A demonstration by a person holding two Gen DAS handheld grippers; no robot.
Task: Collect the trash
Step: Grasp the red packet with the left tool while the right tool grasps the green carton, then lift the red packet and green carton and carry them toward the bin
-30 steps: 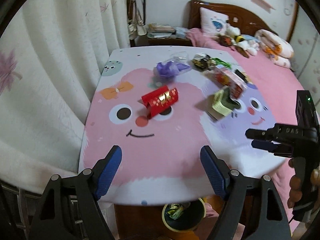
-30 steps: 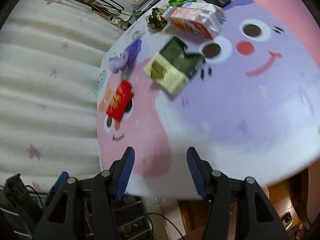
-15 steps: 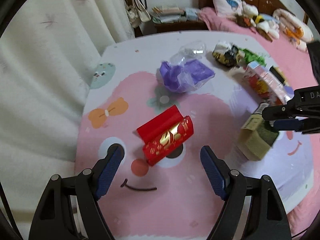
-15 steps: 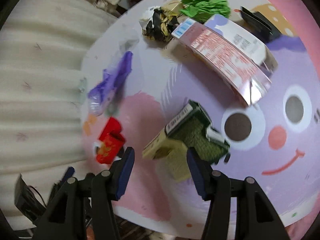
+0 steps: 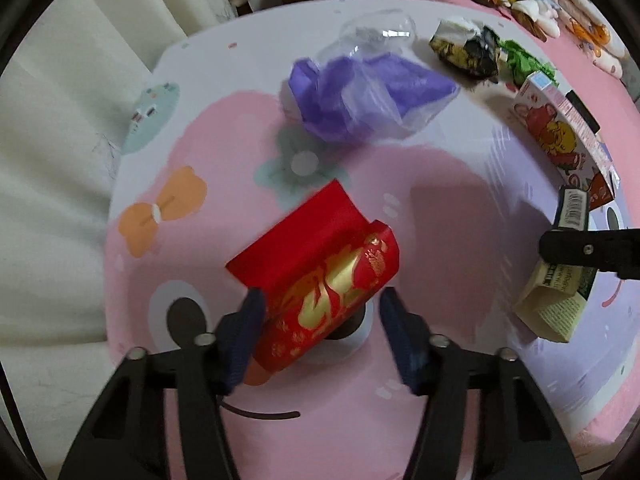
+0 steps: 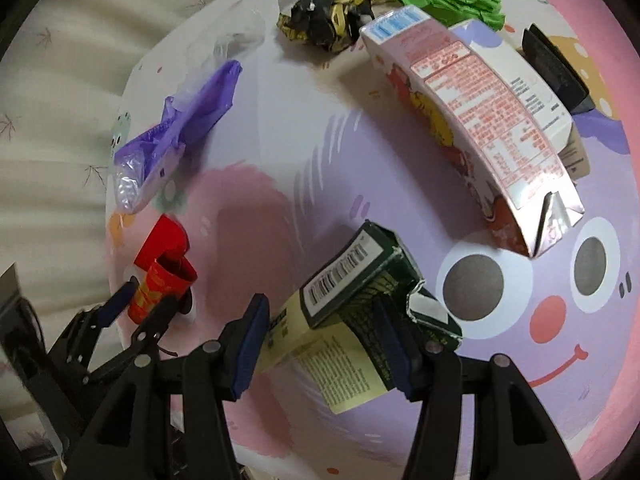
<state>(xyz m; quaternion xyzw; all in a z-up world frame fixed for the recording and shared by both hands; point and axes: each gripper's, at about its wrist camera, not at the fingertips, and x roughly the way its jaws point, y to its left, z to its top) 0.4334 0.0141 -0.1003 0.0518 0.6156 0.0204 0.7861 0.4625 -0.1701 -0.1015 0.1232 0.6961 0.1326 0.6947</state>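
Left gripper (image 5: 320, 320) fingers are being closed around the red packet (image 5: 320, 280), lower centre on the desk (image 5: 440, 360). Green carton (image 6: 360, 312) is being straddled by right gripper (image 6: 324, 336) fingers, contact unclear.

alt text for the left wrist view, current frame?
The left gripper, pointing down at a cartoon-print tablecloth, has its jaws closing around a curled red and gold envelope that sits between them. Behind lie a purple plastic bag, a crumpled black and gold wrapper and a pink carton.
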